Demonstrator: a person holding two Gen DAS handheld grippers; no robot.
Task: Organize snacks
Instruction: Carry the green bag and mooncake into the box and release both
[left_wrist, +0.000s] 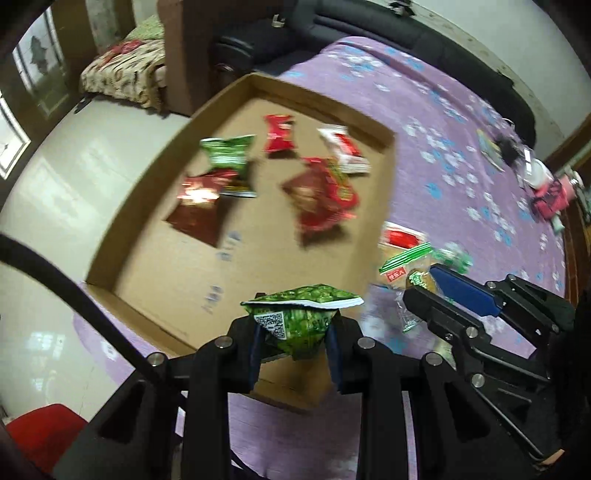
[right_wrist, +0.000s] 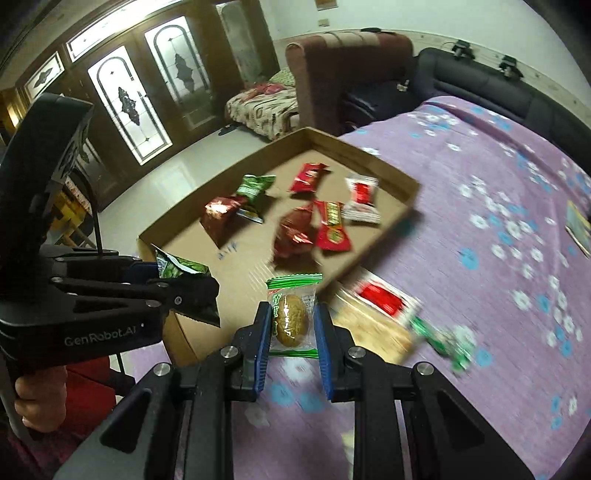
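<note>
While both grippers carry a snack toward the cardboard tray (left_wrist: 122, 236), the nearest things are the packets themselves: the left gripper (left_wrist: 295, 341) has its fingers drawn narrow on a green pea packet (left_wrist: 299, 317), pinched low in its crinkled body so the sealed top edge fans out above the pads, and the right gripper (right_wrist: 291, 332) is clamped on a clear-wrapped round cake (right_wrist: 291, 317) with a green strip at its top, held by the wrapper's two side edges. Both look light and soft; I judge the foil packet to be puffy and slippery, best taken across a flat seam or the middle of its body, while the cake could crush, so a gentle hold on the wrapper margins suits it better than squeezing the cake. Just beyond the right gripper, on the purple flowered bedspread (right_wrist: 480, 258), lie what look like two more loose snacks beside the tray: a red-labelled clear packet (right_wrist: 380, 299) and a small green wrapper (right_wrist: 447, 341), both blurred. Farther on, inside the tray, I count seven packets: one green (right_wrist: 255, 186), one small red (right_wrist: 308, 177), one white with red (right_wrist: 364, 201), two dark red foil ones (right_wrist: 219, 214), a green-striped red one, and another under the green, partly hidden. That count is uncertain where they overlap.
</note>
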